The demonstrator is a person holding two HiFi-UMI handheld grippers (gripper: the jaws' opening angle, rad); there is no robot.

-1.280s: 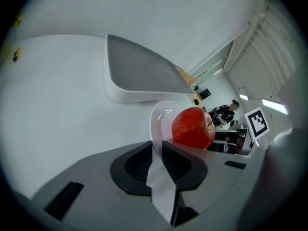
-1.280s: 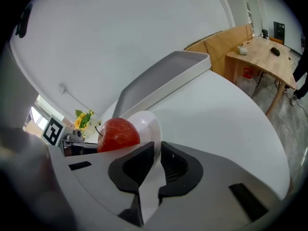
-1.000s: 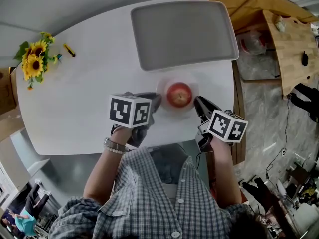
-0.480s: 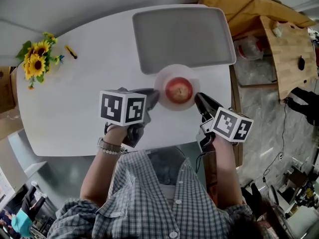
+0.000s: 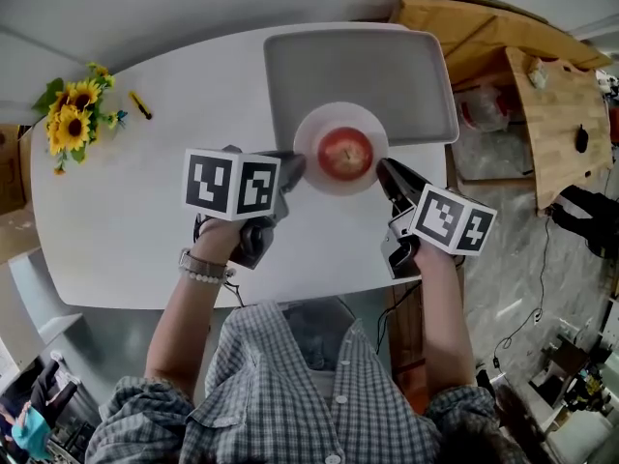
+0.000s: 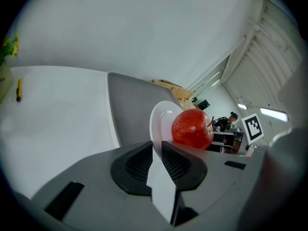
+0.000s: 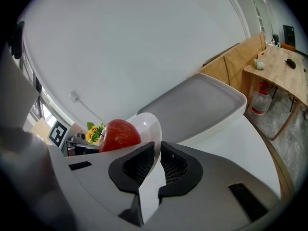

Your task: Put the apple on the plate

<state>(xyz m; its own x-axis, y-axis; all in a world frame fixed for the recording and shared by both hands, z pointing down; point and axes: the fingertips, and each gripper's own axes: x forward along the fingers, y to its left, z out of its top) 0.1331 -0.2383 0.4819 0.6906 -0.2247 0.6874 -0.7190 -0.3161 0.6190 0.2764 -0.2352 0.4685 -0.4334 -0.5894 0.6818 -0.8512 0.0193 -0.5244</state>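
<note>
Plate (image 5: 340, 114) bearing the apple (image 5: 345, 153) has been carried over the tray (image 5: 358, 66) near edge — rim pinched by left gripper (image 5: 295, 165) and right gripper (image 5: 384, 169) — level set-down judged next.

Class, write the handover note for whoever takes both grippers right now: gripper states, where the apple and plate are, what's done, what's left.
Left gripper: shut on the plate's left rim.
Right gripper: shut on its right rim.
Plate: held between both, over the near edge of the grey tray.
Apple: on the plate, so that is done.
Left: probably set the plate down level, then release.
</note>
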